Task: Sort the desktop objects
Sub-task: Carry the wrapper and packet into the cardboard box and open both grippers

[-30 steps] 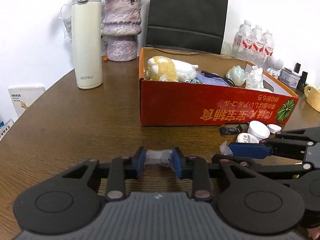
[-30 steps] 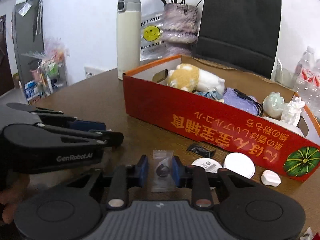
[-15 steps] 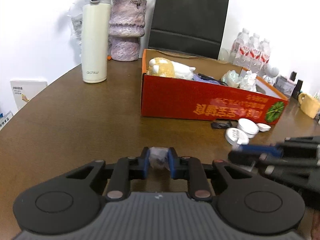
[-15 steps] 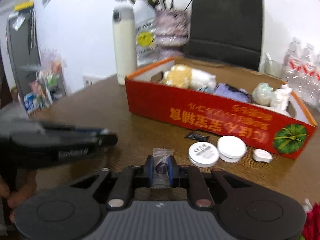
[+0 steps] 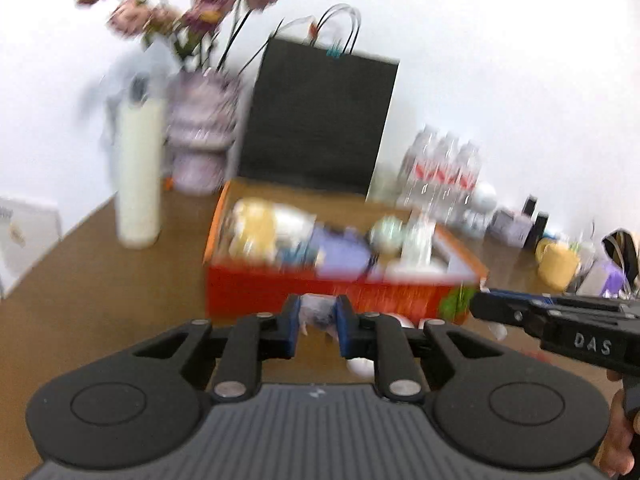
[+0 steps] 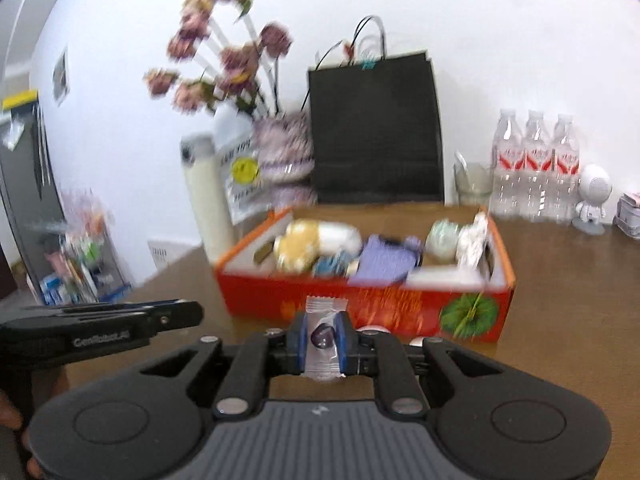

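An orange-red cardboard box (image 5: 332,292) (image 6: 400,304) stands on the brown table, holding a plush toy, a purple pouch and pale figurines. My left gripper (image 5: 318,322) is shut on a small clear-wrapped candy (image 5: 316,314), lifted in front of the box's near wall. My right gripper (image 6: 322,340) is shut on a clear wrapper with a dark purple candy (image 6: 322,336), also raised before the box. Each gripper shows at the edge of the other's view. White round lids (image 5: 362,366) lie on the table below, mostly hidden.
Behind the box stand a cream flask (image 5: 138,176), a purple vase with dried flowers (image 5: 200,136), a black paper bag (image 5: 320,120) and water bottles (image 6: 536,164). A yellow mug (image 5: 558,266) sits at the right. A white figure (image 6: 592,200) stands beside the bottles.
Both grippers closed on their candies and rose off the table toward the box. The views now look higher, showing the flowers and the bag handles.
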`<state>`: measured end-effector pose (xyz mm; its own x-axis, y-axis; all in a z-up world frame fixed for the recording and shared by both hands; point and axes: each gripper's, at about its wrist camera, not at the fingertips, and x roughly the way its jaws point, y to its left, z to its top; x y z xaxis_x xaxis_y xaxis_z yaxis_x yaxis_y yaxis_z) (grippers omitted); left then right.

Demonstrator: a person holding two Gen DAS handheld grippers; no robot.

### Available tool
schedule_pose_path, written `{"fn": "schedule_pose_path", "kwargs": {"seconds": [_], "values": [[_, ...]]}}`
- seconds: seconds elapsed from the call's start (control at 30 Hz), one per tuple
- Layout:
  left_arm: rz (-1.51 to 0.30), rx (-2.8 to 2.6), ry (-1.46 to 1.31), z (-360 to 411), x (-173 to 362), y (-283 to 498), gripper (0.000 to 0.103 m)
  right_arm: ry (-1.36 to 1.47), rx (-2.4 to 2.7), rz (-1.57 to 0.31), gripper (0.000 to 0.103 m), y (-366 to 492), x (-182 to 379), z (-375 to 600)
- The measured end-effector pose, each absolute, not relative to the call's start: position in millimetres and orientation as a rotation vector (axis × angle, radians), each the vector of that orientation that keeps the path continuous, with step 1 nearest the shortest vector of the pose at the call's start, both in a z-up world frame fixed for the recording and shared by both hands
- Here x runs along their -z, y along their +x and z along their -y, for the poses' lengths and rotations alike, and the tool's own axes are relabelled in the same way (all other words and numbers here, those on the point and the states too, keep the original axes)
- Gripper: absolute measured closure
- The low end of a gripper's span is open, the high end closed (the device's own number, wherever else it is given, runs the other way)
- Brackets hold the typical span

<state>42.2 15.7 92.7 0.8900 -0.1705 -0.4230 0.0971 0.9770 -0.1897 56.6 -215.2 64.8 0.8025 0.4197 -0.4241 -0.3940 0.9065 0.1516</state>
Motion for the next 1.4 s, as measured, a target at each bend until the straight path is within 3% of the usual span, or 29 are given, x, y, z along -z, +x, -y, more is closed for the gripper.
{"fn": "schedule_pose_path", "kwargs": {"seconds": [0.13, 0.27, 0.43, 0.63, 0.8, 0.9, 0.93, 1.0, 1.03, 1.07, 1.27, 1.4], "values": [[-0.481, 0.204, -0.163, -1.7, -124.1, 119.2, 0.084, 0.106, -0.414, -0.462, 0.09, 118.9, -96.2, 233.4], [-0.578, 0.212, -0.12, 20.5, -124.4, 198.5, 0.084, 0.168, -0.394, -0.582, 0.089, 198.8, -104.3, 239.1], [-0.688, 0.164, -0.076, 43.5, -93.2, 283.2, 0.084, 0.082, -0.288, -0.771, 0.089, 281.6, -76.9, 227.0], [-0.78, 0.171, -0.11, 50.6, -65.0, 322.8, 0.075, 0.023, -0.236, -0.928, 0.086, 332.2, -34.9, 220.1], [-0.786, 0.183, -0.11, 37.0, -75.5, 317.2, 0.069, 0.003, -0.233, -0.878, 0.064, 324.3, -44.4, 226.8], [-0.788, 0.159, -0.108, 29.7, -88.2, 312.6, 0.06, 0.016, -0.229, -0.877, 0.06, 318.8, -53.5, 233.1], [-0.791, 0.148, -0.111, 27.1, -92.4, 309.8, 0.052, 0.024, -0.226, -0.882, 0.057, 316.0, -57.1, 235.9], [-0.804, 0.136, -0.117, 23.1, -99.8, 301.8, 0.034, 0.03, -0.225, -0.894, 0.046, 308.5, -66.0, 240.5], [-0.798, 0.124, -0.105, 23.3, -102.3, 295.3, 0.026, 0.024, -0.224, -0.9, 0.033, 304.2, -69.5, 240.1], [-0.789, 0.114, -0.07, 26.2, -103.6, 288.6, 0.025, 0.014, -0.226, -0.897, 0.027, 299.4, -72.4, 238.2], [-0.741, 0.006, 0.011, 22.9, -110.3, 239.5, 0.015, -0.034, -0.238, -0.838, 0.02, 258.1, -85.7, 225.7], [-0.541, -0.049, 0.004, 8.9, -122.8, 186.6, 0.004, -0.094, -0.253, -0.626, 0.016, 214.7, -94.3, 215.8]]}}
